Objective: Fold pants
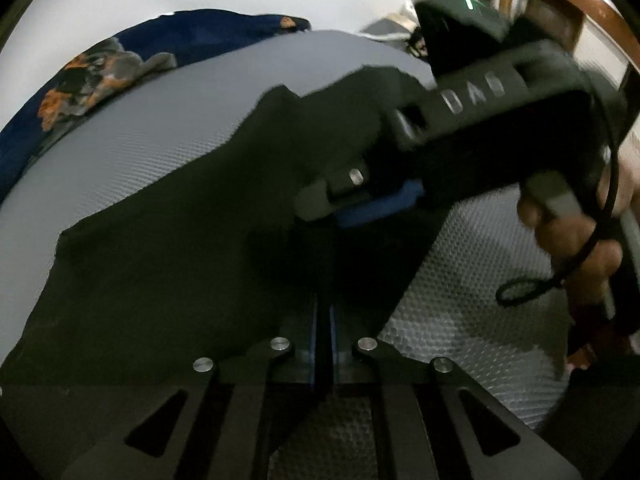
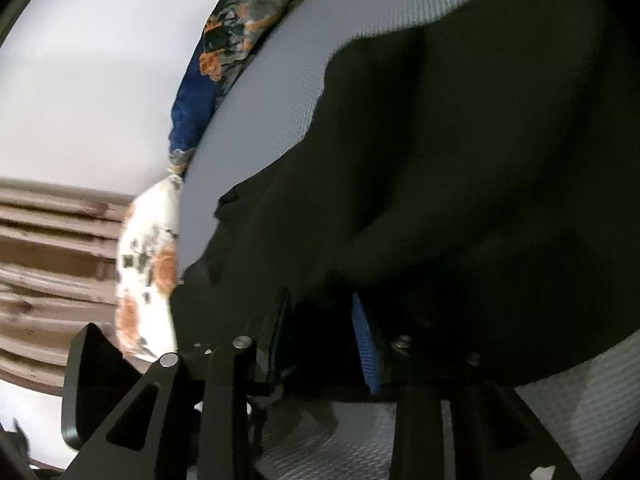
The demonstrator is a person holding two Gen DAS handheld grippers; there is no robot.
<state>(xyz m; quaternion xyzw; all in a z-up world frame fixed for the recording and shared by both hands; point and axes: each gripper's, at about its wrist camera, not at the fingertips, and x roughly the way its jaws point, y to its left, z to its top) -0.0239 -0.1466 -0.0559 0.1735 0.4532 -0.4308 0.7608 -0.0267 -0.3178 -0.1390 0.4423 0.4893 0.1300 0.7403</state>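
Observation:
The dark pants [image 1: 192, 248] lie on a grey textured mat [image 1: 152, 136]. In the left wrist view my left gripper [image 1: 324, 320] is shut on the near edge of the pants, its blue pads pressed together. My right gripper [image 1: 344, 204] shows there too, held by a hand, its blue-padded fingers closed over the cloth a little farther in. In the right wrist view the pants [image 2: 460, 168] fill the frame, bunched and lifted, and the right gripper [image 2: 320, 320] has cloth between its fingers.
A blue patterned cloth [image 1: 96, 68] lies along the mat's far edge, also in the right wrist view [image 2: 224, 48]. A white and orange cloth [image 2: 148, 272] hangs by the mat's left edge. Wooden furniture [image 1: 600, 12] stands at the far right.

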